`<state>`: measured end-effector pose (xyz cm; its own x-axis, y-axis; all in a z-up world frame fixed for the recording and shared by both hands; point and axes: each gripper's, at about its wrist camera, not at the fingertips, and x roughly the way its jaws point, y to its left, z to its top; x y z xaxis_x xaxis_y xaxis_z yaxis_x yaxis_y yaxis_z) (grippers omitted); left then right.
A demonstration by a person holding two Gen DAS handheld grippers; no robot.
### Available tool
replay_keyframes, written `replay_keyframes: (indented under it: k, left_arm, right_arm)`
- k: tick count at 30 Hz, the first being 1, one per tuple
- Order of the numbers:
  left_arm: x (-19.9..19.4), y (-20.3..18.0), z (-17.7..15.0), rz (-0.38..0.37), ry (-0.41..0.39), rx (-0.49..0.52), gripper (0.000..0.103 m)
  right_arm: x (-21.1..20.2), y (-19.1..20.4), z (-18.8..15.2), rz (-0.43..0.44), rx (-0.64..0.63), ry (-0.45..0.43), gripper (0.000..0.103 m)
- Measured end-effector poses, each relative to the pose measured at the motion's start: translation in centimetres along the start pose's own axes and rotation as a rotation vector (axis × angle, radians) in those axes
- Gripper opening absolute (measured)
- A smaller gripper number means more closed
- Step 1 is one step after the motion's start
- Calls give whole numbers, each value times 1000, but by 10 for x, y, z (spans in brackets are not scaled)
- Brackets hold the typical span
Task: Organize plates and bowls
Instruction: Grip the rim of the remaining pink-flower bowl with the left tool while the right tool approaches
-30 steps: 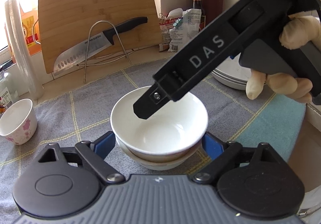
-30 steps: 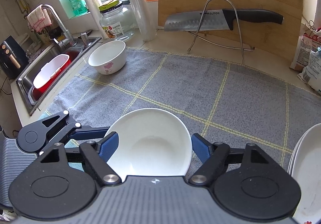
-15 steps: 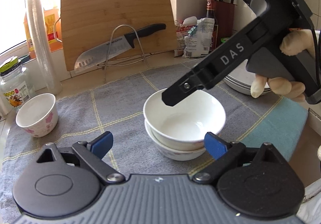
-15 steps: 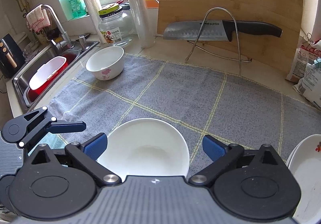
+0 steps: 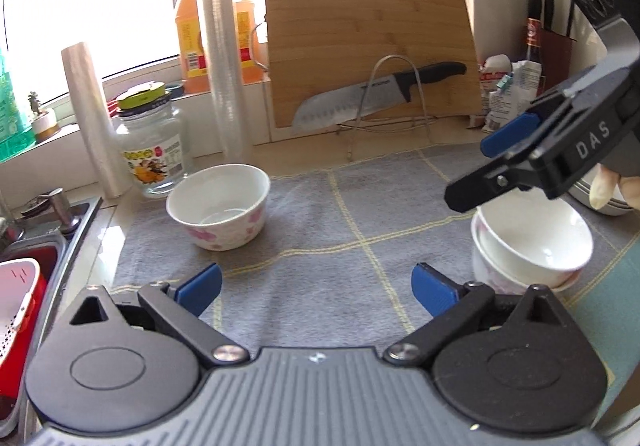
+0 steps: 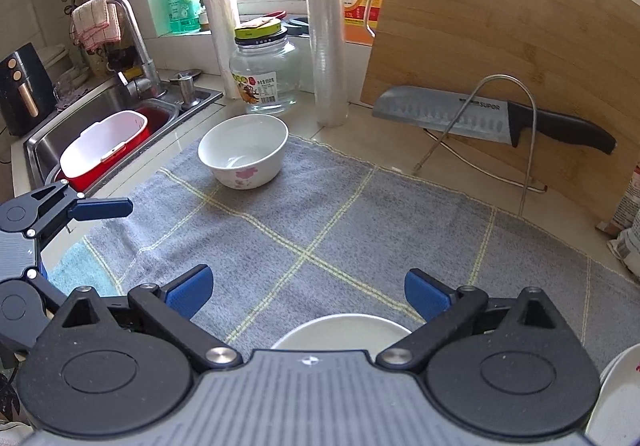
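Note:
Two white bowls (image 5: pixel 532 242) sit stacked on the grey checked cloth (image 5: pixel 320 238) at the right of the left wrist view. A pink-flowered bowl (image 5: pixel 218 206) stands alone at the cloth's far left corner. My left gripper (image 5: pixel 316 288) hovers over bare cloth between them, its jaws opening with nothing between. My right gripper (image 5: pixel 486 166) hangs open just above the stack. In the right wrist view the right gripper (image 6: pixel 308 292) is open over the cloth, the top bowl's rim (image 6: pixel 340 328) just below its body. The flowered bowl (image 6: pixel 244 150) lies ahead and one left gripper finger (image 6: pixel 100 208) shows at left.
A bamboo cutting board (image 6: pixel 500 58) leans at the back with a knife (image 6: pixel 480 114) on a wire stand. A glass jar (image 6: pixel 264 74), wrap rolls (image 6: pixel 326 38) and the sink (image 6: pixel 112 106) with a red basket lie left. Stacked plates (image 6: pixel 616 398) sit at the right.
My right gripper opened, let go of the top bowl and drew back above the stack. My left gripper swung left away from the stacked bowls, bringing the flowered bowl into its view.

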<state>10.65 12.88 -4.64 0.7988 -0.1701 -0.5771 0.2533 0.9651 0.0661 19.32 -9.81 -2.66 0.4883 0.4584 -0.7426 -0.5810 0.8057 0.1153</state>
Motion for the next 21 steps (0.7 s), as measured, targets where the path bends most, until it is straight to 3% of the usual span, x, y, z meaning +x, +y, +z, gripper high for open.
replay_keyframes:
  k: [4,9,15,21]
  left_arm:
    - [7,31,6,59,-23,-3,101]
    - [20,63,24,79,-51,-1,101]
    - [48,90,44,49,-68,-3,102]
    - [81,110,52,-7,-42,-27,102]
  right_arm:
    - [10,21,11,-12,-34,-9,103]
    - [22,43,28,-19,-60,-47,103]
    - [40,60,47,-37,-83,-76,103]
    - [63,68,59,-127,-77,-60,103]
